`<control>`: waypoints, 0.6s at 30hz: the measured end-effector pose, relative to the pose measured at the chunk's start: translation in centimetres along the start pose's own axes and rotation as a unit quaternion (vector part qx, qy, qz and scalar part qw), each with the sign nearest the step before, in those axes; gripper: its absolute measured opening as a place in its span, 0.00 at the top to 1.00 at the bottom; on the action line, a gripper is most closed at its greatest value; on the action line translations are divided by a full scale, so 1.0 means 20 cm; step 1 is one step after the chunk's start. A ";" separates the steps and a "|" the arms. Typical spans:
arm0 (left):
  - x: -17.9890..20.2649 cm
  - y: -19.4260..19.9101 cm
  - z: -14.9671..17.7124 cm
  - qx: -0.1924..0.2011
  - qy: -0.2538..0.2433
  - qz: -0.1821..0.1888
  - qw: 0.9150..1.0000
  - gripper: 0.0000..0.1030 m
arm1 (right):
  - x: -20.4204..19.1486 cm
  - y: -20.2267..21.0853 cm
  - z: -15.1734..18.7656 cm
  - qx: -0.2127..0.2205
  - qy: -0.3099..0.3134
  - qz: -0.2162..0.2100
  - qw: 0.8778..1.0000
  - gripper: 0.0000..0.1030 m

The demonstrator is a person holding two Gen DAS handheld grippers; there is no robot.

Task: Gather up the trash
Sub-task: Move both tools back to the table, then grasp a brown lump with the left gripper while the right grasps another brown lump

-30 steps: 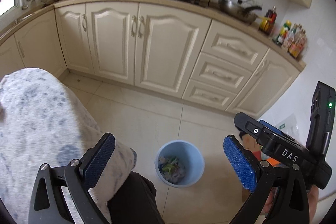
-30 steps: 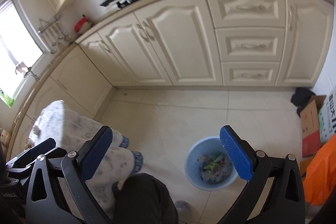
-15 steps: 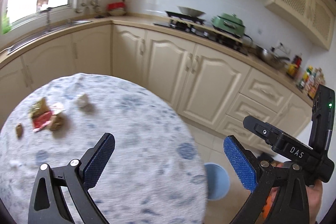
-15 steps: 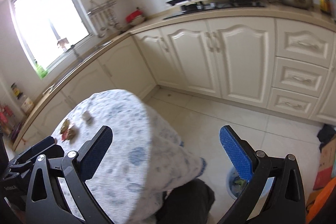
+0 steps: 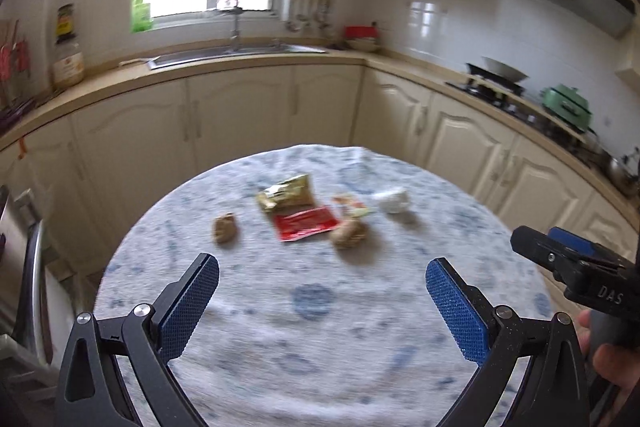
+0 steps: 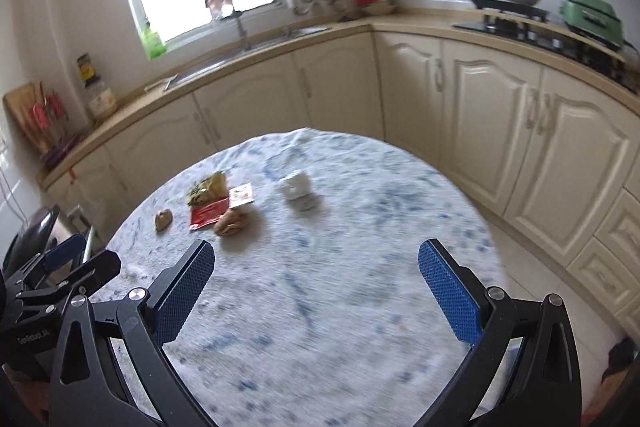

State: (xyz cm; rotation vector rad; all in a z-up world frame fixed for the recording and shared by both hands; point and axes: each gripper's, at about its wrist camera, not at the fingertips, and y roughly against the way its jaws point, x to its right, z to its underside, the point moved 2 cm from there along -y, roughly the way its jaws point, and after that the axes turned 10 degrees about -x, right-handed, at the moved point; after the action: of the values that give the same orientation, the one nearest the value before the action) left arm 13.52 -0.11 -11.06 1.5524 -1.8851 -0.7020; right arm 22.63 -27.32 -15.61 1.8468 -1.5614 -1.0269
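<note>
So both grippers are hanging over a round table (image 5: 320, 347) with a blue-and-white patterned cloth, and neither one has hold of anything. Going left to right in the left wrist view: a small brown lump (image 5: 225, 227) sits on its own, then a crumpled gold wrapper (image 5: 286, 191) with a red packet (image 5: 306, 223) touching its near edge, then a second brown lump (image 5: 350, 233) just beside the packet's right corner, a small pale wrapper (image 5: 352, 205) right behind that, and finally a white crumpled wad (image 5: 394, 201) a bit off to the right. The whole bunch of trash lies on the far half of the table, well ahead of the left gripper (image 5: 320, 301), whose blue pads are spread wide with only cloth between them. In the right wrist view the right gripper (image 6: 316, 289) is gaping just as wide, and the same litter sits ahead and off to its left, with the white wad closest to its centre line. Everything's a bit motion-blurred, so I can't read any labels.
</note>
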 end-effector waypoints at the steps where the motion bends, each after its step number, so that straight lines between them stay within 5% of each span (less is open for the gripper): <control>1: -0.05 -0.02 0.00 -0.002 0.006 -0.010 1.000 0.01 | -0.04 -0.06 -0.02 -0.007 0.006 -0.002 1.000 0.00; 10: -0.25 -0.31 -0.14 -0.054 0.013 -0.057 0.997 0.01 | -0.27 -0.43 -0.11 -0.059 0.037 0.000 0.998 0.00; 18: -0.45 -0.64 -0.36 -0.097 0.015 -0.066 0.993 0.01 | -0.39 -0.62 -0.15 -0.090 0.051 0.002 0.995 0.11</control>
State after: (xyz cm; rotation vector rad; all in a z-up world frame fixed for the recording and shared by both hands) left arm 28.65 6.15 -16.32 1.5627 -1.6505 -0.8887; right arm 31.95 -17.35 -21.88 1.7440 -1.3672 -1.0182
